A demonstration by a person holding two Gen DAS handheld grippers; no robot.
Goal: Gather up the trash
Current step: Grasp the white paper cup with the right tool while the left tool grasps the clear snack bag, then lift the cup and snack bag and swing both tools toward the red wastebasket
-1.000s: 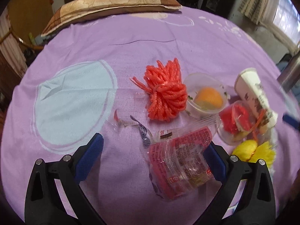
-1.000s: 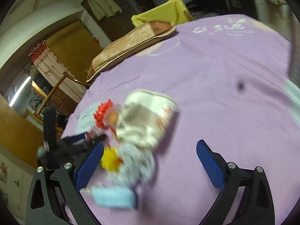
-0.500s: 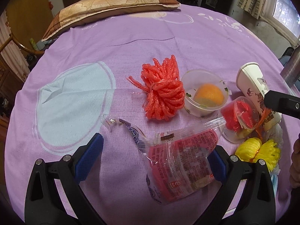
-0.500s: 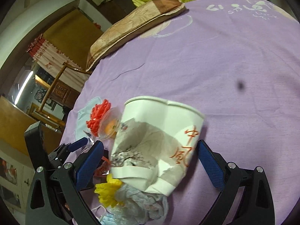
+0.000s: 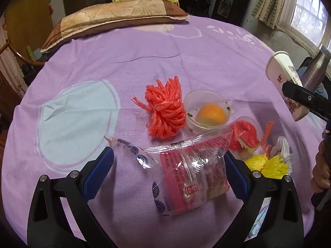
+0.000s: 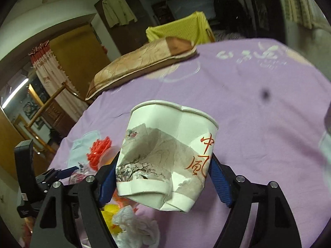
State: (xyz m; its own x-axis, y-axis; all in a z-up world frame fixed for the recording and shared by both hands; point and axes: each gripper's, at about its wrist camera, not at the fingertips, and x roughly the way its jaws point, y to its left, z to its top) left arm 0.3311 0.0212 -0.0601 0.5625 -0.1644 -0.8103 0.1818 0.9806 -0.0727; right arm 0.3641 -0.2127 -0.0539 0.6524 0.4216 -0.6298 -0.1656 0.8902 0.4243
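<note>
The right gripper (image 6: 163, 177), jaws closing, pinches the light, crushable paper cup (image 6: 169, 161) near its base, apparently denting it; left gripper (image 5: 165, 175) gapes.

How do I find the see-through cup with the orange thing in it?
Look at the middle of the purple sheet and find the red string bundle. The clear cup sits on its right. Its neighbour cup holds red scraps instead.
</note>
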